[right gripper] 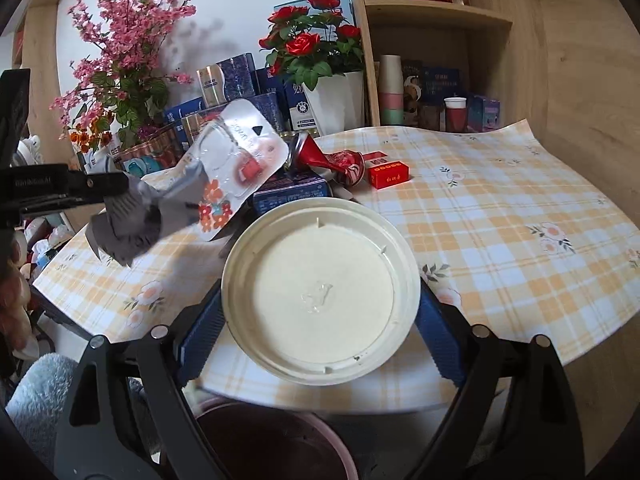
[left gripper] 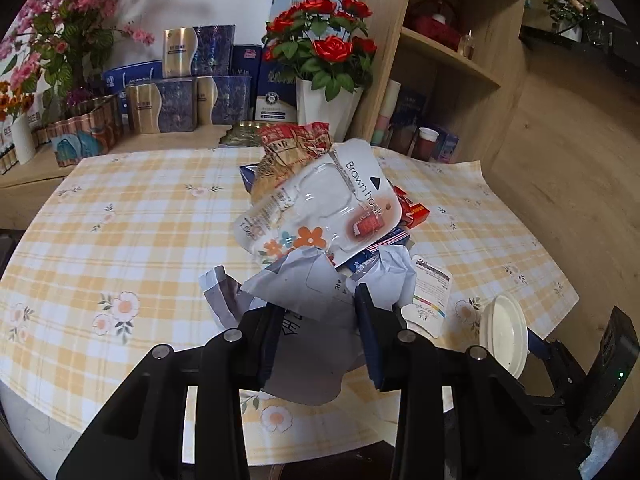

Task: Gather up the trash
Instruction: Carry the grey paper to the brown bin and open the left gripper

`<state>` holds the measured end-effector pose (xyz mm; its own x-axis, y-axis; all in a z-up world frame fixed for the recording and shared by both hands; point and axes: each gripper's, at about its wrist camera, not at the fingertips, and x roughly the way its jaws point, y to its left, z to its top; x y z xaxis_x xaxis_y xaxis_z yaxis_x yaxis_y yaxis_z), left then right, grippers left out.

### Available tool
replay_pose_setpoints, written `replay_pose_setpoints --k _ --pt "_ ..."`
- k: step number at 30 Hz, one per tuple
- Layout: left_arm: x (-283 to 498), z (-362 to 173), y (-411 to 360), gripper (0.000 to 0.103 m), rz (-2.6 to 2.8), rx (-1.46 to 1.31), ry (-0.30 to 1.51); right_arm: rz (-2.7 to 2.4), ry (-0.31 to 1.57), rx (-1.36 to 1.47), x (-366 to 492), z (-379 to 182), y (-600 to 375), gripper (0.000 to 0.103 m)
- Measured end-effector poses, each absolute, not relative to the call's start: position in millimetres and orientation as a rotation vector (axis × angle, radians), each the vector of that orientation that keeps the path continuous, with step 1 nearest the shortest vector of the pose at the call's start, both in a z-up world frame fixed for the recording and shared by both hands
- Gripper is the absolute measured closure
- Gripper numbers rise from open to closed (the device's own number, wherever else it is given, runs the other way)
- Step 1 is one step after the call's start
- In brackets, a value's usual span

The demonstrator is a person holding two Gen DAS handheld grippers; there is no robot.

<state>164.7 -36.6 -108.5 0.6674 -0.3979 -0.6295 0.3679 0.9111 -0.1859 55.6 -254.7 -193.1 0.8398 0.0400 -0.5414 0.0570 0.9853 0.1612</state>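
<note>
Left gripper point(left gripper: 320, 320) clamps grey wrapper point(left gripper: 308, 312); right gripper point(right gripper: 320, 320) grips lid point(right gripper: 320, 292); only right view shows bin point(right gripper: 276, 440).

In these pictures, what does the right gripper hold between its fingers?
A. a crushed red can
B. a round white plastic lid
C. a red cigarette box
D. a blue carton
B: in the right wrist view the round white plastic lid sits between the blue fingers of the right gripper, while the red box, the crushed can and the blue carton lie on the table.
</note>
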Motion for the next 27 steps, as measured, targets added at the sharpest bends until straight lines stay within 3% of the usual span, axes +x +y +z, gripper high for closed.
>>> replay_pose_setpoints --k 10,18,27 --pt "85.7 -103.5 -16.3 0.068 -0.58 -0.022 0.738 -0.026 0.56 0.141 -6.5 -175.4 -244.3 0.015" --pt "16.8 -151.8 -20.9 0.068 -0.731 0.097 0.882 -0.053 0.587 0.164 -38.9 -178.0 -244.8 0.015" --pt "11.0 -220.8 -66.5 0.067 -0.779 0.339 0.929 -0.083 0.666 0.214 -32.2 -201.6 -257.0 0.015"
